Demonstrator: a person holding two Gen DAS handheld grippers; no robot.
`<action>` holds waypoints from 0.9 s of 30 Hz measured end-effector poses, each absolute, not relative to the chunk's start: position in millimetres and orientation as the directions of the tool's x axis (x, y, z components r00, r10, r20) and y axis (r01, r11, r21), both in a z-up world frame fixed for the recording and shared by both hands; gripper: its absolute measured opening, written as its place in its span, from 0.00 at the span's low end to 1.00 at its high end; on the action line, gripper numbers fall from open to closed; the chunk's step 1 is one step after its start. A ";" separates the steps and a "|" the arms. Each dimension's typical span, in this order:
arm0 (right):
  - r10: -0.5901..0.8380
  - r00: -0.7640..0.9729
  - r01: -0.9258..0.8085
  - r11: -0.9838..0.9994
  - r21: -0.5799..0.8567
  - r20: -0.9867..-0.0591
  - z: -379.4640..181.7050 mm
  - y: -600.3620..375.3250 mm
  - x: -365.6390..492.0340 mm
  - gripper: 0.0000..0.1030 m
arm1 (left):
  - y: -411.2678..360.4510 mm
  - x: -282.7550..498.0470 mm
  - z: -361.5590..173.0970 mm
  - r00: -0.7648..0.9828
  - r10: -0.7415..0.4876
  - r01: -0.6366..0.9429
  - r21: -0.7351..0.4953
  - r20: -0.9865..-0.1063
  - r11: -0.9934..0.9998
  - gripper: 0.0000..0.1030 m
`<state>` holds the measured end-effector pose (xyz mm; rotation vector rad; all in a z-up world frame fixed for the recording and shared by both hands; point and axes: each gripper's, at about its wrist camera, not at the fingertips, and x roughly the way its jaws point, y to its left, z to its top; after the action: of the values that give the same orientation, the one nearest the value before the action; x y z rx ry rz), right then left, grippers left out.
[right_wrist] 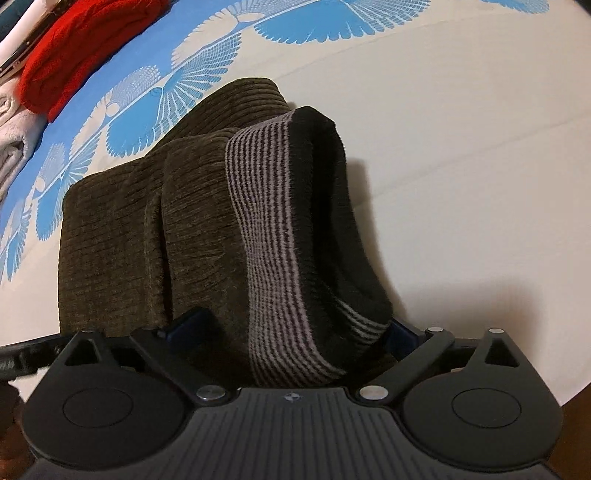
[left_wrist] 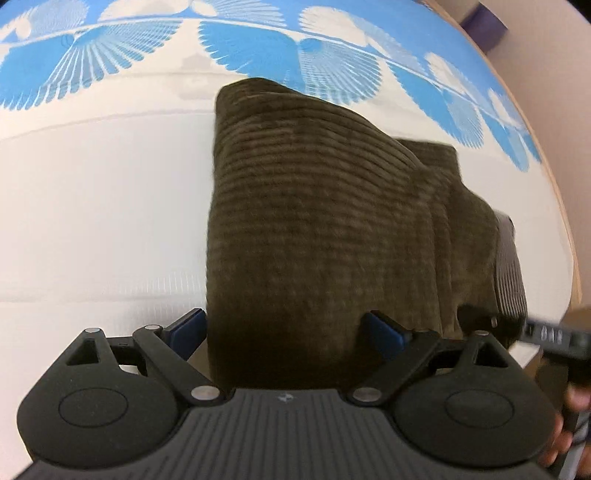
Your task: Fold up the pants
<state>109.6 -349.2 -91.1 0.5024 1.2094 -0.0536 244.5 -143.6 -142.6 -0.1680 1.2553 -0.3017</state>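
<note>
Folded dark olive corduroy pants [left_wrist: 317, 206] lie on a white sheet [left_wrist: 99, 206] with a blue fan print. My left gripper [left_wrist: 286, 330] stands open over the near edge of the fold. One blue pad [left_wrist: 186, 328] is just off the cloth's left side and the other rests above the cloth. In the right wrist view the pants [right_wrist: 122, 240] show a grey and black striped waistband [right_wrist: 273, 258] at their right end. My right gripper [right_wrist: 295, 330] is open, its fingers standing either side of that waistband. Neither pair of pads presses the cloth.
A red folded garment [right_wrist: 85, 48] and a pale folded cloth [right_wrist: 14, 140] lie at the far left of the bed. The bed's wooden edge [left_wrist: 550, 147] runs along the right, with a purple object [left_wrist: 484, 22] beyond. A hand [left_wrist: 576, 402] holds the other gripper at the right.
</note>
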 end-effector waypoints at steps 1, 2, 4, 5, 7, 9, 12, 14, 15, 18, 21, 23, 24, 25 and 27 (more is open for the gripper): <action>0.213 0.373 0.304 0.891 0.336 -0.903 -89.7 -348.7 110.2 0.93 | -140.5 249.4 -142.4 0.280 -0.327 0.116 -0.306 -0.903 0.945 0.87; 0.201 0.377 0.309 0.893 0.328 -0.904 -88.4 -348.0 110.8 0.90 | -138.2 253.5 -142.8 0.281 -0.337 0.102 -0.321 -0.898 0.941 0.86; 0.180 0.396 0.329 0.888 0.322 -0.900 -83.6 -347.7 111.3 0.83 | -134.4 257.1 -141.0 0.285 -0.340 0.094 -0.327 -0.896 0.941 0.69; 0.170 0.410 0.338 0.884 0.323 -0.896 -81.0 -347.5 111.4 0.75 | -132.8 258.4 -137.6 0.292 -0.347 0.100 -0.332 -0.891 0.938 0.63; 0.146 0.456 0.342 0.882 0.324 -0.878 -70.7 -344.7 113.2 0.62 | -129.6 259.0 -124.7 0.326 -0.359 0.132 -0.334 -0.874 0.933 0.44; 0.147 0.520 0.316 0.882 0.350 -0.841 -58.9 -340.1 115.9 0.50 | -125.1 257.8 -104.8 0.399 -0.364 0.173 -0.321 -0.842 0.931 0.39; 0.180 0.584 0.269 0.877 0.397 -0.792 -49.6 -325.3 126.4 0.46 | -111.6 257.2 -79.4 0.521 -0.313 0.191 -0.249 -0.794 0.949 0.38; 0.214 0.621 0.224 0.873 0.433 -0.754 -46.8 -309.8 135.1 0.46 | -95.2 259.6 -68.5 0.573 -0.275 0.150 -0.231 -0.772 0.961 0.38; 0.230 0.645 0.193 0.874 0.446 -0.729 -43.9 -300.5 139.4 0.45 | -83.6 262.6 -65.2 0.589 -0.261 0.113 -0.242 -0.764 0.964 0.39; 0.251 0.693 0.098 0.896 0.433 -0.676 -34.4 -274.4 150.6 0.47 | -48.1 266.8 -61.2 0.618 -0.178 -0.017 -0.239 -0.765 0.971 0.45; 0.233 0.643 0.106 0.916 0.386 -0.729 -45.0 -259.0 164.7 0.54 | -28.0 259.3 -53.4 0.631 -0.139 -0.030 -0.203 -0.763 0.979 0.45; 0.162 0.634 0.136 0.939 0.316 -0.756 -44.3 -254.3 163.1 0.54 | -27.9 246.5 -45.7 0.644 -0.178 0.046 -0.195 -0.744 0.980 0.45; 0.116 0.651 0.137 0.954 0.267 -0.750 -40.0 -252.1 160.6 0.54 | -29.1 240.4 -44.7 0.638 -0.204 0.099 -0.184 -0.742 0.978 0.45; 0.097 0.664 0.125 0.963 0.238 -0.741 -37.4 -251.0 157.4 0.54 | -36.9 240.0 -46.7 0.617 -0.225 0.163 -0.157 -0.754 0.974 0.45; 0.103 0.649 0.099 0.971 0.217 -0.754 -37.5 -250.5 156.4 0.53 | -55.7 232.2 -66.8 0.512 -0.233 0.284 -0.093 -0.827 0.954 0.45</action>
<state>156.4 -250.5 -37.5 0.2485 0.8675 0.0021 232.2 -55.7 -66.8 0.0566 0.9851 -0.3107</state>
